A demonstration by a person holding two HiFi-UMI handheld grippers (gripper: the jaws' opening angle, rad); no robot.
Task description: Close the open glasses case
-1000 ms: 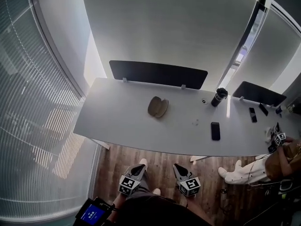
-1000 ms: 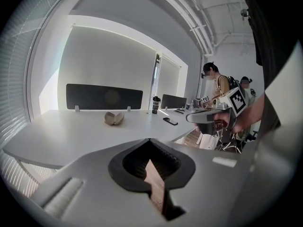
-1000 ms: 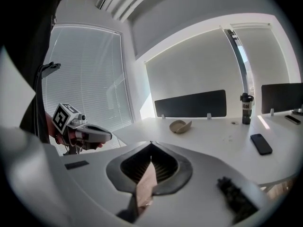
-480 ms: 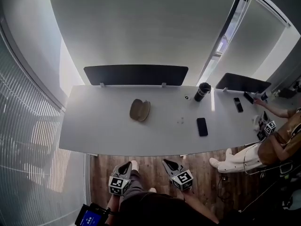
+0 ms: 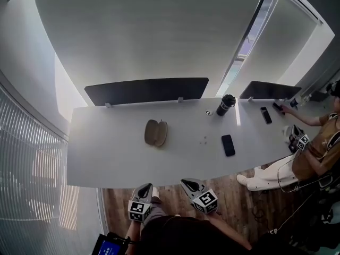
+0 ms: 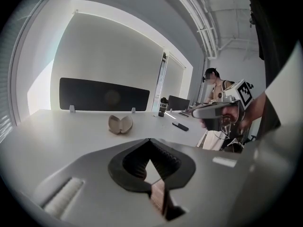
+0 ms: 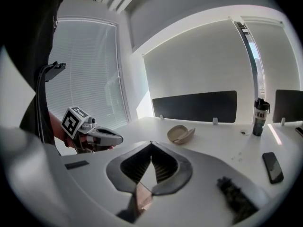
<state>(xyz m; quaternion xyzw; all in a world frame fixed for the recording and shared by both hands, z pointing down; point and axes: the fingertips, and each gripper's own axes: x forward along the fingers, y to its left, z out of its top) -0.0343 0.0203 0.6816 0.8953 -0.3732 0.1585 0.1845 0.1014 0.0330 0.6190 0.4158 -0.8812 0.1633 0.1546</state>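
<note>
Case [image 5: 155, 133]: open, on desk [image 5: 106, 163], well apart from both grippers.
Left gripper [image 5: 145, 188]: jaws together, empty, off near desk edge.
Right gripper [image 5: 187, 183]: jaws together, empty.

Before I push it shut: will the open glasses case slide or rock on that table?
Probably rocks: the glasses case lies open on two rounded shells. Likely slides too: it looks light, and the white table looks smooth. Shells look rigid, so little flex.
</note>
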